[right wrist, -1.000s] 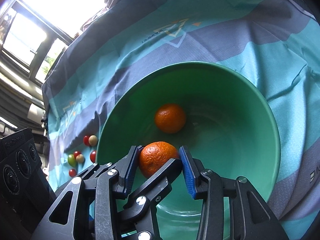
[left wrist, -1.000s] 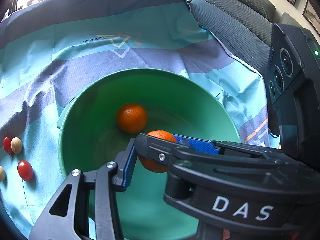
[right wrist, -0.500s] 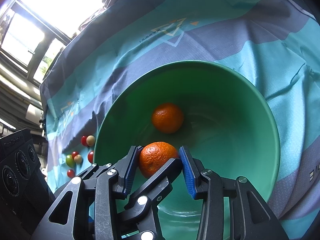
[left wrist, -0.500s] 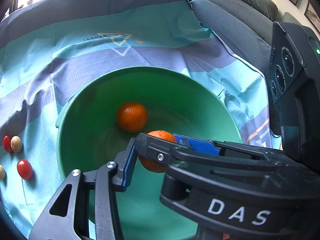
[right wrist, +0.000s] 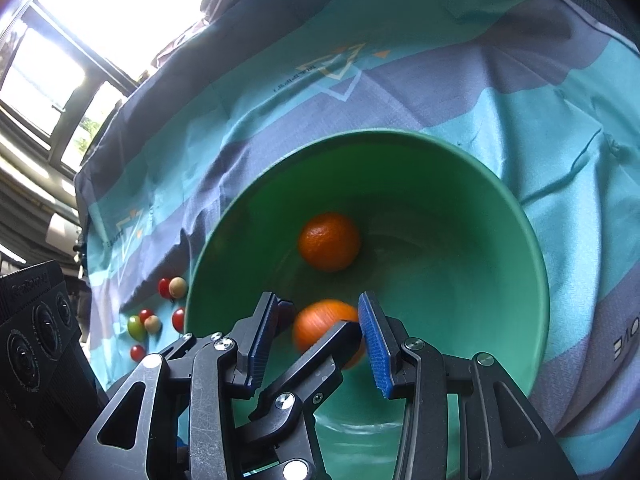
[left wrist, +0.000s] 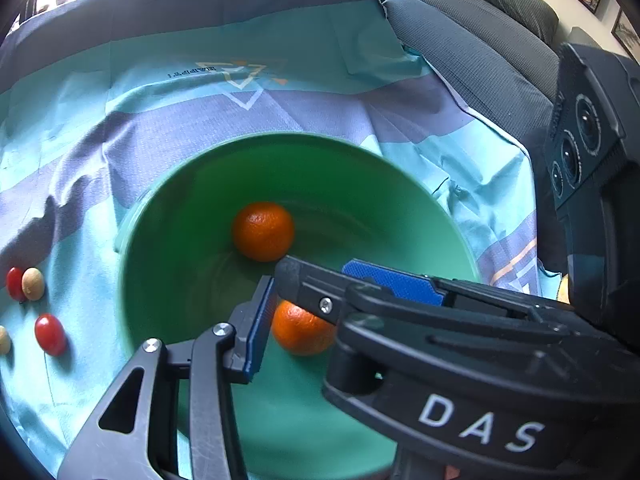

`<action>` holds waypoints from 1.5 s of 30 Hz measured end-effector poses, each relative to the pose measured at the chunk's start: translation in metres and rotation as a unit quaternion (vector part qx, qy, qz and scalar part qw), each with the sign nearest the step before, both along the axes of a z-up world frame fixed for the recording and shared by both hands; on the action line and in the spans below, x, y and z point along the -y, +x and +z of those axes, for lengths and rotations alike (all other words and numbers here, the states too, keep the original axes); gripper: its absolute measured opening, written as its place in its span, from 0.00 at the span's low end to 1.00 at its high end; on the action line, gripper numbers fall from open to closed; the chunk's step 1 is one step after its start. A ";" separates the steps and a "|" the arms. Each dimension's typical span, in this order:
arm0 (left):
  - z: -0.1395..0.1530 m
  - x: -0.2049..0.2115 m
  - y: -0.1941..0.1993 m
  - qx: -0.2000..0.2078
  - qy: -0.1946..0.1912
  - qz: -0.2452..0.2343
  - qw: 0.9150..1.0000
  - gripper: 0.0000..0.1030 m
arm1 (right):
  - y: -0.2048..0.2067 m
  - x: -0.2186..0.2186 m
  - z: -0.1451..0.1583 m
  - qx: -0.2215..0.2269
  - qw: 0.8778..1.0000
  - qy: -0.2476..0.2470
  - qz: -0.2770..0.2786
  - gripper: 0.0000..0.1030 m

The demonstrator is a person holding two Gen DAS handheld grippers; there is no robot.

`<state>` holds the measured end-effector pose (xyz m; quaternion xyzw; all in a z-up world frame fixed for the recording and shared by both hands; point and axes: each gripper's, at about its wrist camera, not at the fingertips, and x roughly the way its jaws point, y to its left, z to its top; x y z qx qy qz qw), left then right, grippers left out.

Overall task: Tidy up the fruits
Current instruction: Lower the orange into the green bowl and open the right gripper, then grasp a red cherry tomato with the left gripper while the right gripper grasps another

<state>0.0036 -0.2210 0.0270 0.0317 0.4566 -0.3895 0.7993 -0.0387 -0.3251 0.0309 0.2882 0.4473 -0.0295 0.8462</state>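
Note:
A green bowl [left wrist: 168, 240] [right wrist: 520, 272] sits on a teal and purple cloth. One orange [left wrist: 263, 231] [right wrist: 329, 241] rests on the bowl's bottom. A second orange [left wrist: 302, 330] [right wrist: 324, 330] is blurred, loose between the open jaws of my right gripper [right wrist: 316, 336], lower in the bowl. In the left wrist view the right gripper [left wrist: 356, 280] crosses in front. My left gripper shows one finger [left wrist: 260, 320] at the orange; its other finger is hidden, so its state is unclear.
Small red, beige and green fruits [left wrist: 48, 334] [right wrist: 140, 326] lie on the cloth left of the bowl. A grey sofa [left wrist: 480, 52] is at the far right. A bright window [right wrist: 60, 52] is at the upper left.
My right gripper's jaws have opened wider and let go of the second orange, which is dropping into the bowl. The first orange has not moved.

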 end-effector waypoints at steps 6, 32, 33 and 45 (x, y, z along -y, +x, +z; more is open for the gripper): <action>0.016 -0.023 -0.005 0.006 -0.001 0.009 1.000 0.54 | -0.004 -0.008 0.013 0.025 0.999 -0.024 0.006 0.45; 0.023 -0.255 0.035 0.027 0.048 0.308 0.950 0.64 | 0.023 -0.126 0.031 0.074 0.983 -0.131 0.106 0.56; 0.023 -0.260 0.036 0.025 0.046 0.315 0.948 0.64 | 0.024 -0.130 0.030 0.075 0.983 -0.128 0.113 0.56; -0.002 -0.287 0.054 -0.026 0.067 0.361 0.930 0.54 | 0.059 -0.164 0.028 0.033 0.983 -0.047 0.172 0.51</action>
